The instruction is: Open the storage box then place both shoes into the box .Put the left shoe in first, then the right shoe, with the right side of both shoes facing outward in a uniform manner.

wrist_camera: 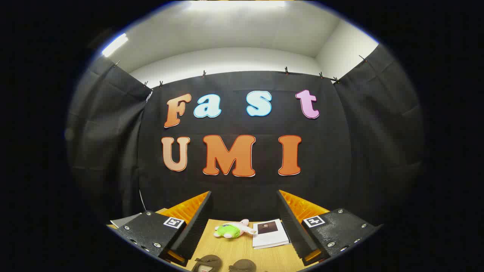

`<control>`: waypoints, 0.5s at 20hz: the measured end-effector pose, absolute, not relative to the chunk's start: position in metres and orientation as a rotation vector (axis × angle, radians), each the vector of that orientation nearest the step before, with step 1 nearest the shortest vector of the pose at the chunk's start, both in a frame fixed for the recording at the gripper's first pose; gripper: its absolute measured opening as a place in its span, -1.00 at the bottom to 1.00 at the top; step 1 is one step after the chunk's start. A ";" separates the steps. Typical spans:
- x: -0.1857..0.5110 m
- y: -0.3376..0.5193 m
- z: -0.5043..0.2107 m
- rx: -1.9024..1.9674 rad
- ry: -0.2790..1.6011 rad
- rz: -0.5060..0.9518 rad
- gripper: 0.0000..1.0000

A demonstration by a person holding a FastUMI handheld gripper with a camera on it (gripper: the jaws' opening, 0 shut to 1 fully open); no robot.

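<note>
The gripper (244, 223) is held up above the wooden table (242, 253); its jaws are spread wide apart and pinch nothing; the table shows in the gap between them. On the left, past the left finger, a flat grey thing (124, 220) pokes out; it is too hidden to name. Low down between the fingers sit two dark brown shoes, the left one (208, 262) and the right one (242, 265), side by side and partly cut off. Beyond them lies a small soft toy (231, 230), green and pink; just beside it, to the right, lies a white booklet (270, 233).
</note>
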State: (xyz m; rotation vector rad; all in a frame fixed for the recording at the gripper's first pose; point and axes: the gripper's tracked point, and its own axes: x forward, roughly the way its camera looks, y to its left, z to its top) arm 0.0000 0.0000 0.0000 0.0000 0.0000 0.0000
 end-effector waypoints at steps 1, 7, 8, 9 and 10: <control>0.000 -0.001 0.002 0.002 0.000 -0.003 0.96; -0.004 0.008 0.007 0.008 -0.007 0.008 0.96; -0.003 0.011 0.007 0.005 -0.006 0.010 0.97; -0.003 0.013 0.007 0.002 -0.007 0.013 0.97; -0.003 0.015 0.010 -0.001 -0.010 0.012 0.97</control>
